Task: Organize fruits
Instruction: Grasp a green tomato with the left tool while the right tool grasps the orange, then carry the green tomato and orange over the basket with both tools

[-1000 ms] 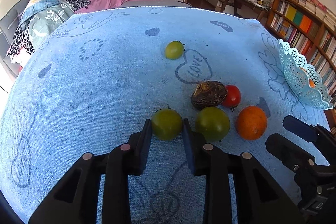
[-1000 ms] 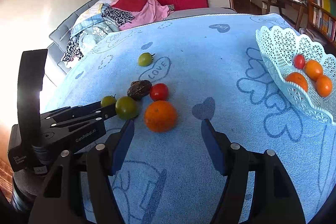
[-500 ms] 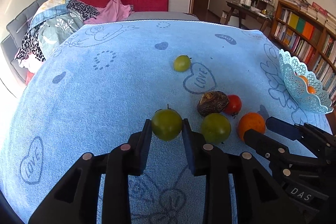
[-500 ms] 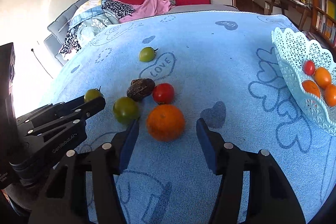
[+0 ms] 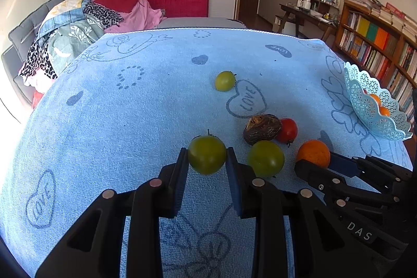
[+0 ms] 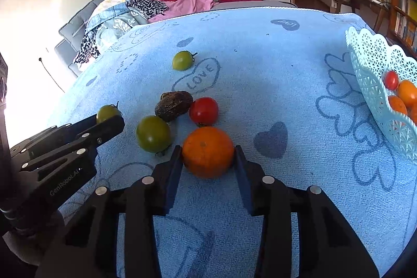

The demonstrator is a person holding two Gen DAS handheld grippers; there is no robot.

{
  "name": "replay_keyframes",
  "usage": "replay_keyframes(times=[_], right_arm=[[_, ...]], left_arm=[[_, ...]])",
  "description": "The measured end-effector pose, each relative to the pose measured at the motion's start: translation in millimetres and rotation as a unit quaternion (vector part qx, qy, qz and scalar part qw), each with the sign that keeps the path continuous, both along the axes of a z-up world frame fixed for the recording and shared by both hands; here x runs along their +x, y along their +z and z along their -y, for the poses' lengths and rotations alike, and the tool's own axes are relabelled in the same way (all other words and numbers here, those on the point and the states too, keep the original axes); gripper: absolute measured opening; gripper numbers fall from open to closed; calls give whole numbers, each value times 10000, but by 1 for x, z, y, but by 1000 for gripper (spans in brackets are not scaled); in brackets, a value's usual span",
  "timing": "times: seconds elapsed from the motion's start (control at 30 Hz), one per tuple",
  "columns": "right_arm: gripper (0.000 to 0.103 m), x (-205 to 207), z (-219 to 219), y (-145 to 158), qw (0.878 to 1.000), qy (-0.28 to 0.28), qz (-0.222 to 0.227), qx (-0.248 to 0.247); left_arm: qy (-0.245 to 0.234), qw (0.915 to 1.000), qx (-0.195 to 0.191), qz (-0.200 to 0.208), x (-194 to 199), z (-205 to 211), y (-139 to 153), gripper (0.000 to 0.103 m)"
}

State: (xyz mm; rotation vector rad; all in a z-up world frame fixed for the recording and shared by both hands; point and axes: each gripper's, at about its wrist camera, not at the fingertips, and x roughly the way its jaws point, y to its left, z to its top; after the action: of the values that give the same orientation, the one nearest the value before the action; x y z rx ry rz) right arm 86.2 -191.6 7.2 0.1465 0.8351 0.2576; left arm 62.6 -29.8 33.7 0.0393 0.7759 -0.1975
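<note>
My left gripper (image 5: 207, 151) is shut on a green tomato (image 5: 207, 159) just over the blue towel (image 5: 130, 121). My right gripper (image 6: 208, 150) straddles an orange (image 6: 208, 155) that rests on the towel. Its jaws are closing and both pads look to be touching the orange's sides. In the left wrist view, the orange (image 5: 314, 153) shows between the right gripper's tips. Another green tomato (image 6: 153, 133), a dark wrinkled fruit (image 6: 174, 106) and a red tomato (image 6: 203, 111) lie close behind. A third green tomato (image 6: 183, 60) lies farther back.
A pale blue lattice basket (image 6: 365, 54) at the right edge of the towel holds oranges and a small red tomato. Behind the table are a sofa with piled clothes (image 5: 86, 25) and, at right, a bookshelf (image 5: 378, 43).
The right gripper has come forward around the orange and its jaws have narrowed onto it. The left gripper has kept its hold on the green tomato and tilted up a little.
</note>
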Motion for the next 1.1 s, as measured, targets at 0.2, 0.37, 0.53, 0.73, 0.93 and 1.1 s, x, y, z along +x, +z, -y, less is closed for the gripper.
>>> replay_keyframes(times=[0.2,0.37,0.53,0.73,0.93,1.1], right_arm=[[41,-6,4,7,9998,-102,180,36],[41,-13,7,16,9989,-214,409,-19],[41,-18,14,26,9978,-334,578,41],[41,-24,26,41,9955,-530,773,114],[41,-33,45,58,9919,-749,1020,89],[41,-36,61,69,9891,-931,1141,88]], left_arm=[[6,10000,-24,71,-1,1,2,29],[33,9999,-26,112,-3,1,4,29],[24,9998,-19,191,-5,2,9,29],[70,9995,-10,293,-9,2,18,29],[-40,9992,59,393,-13,14,28,29],[-198,9984,104,522,-14,31,39,29]])
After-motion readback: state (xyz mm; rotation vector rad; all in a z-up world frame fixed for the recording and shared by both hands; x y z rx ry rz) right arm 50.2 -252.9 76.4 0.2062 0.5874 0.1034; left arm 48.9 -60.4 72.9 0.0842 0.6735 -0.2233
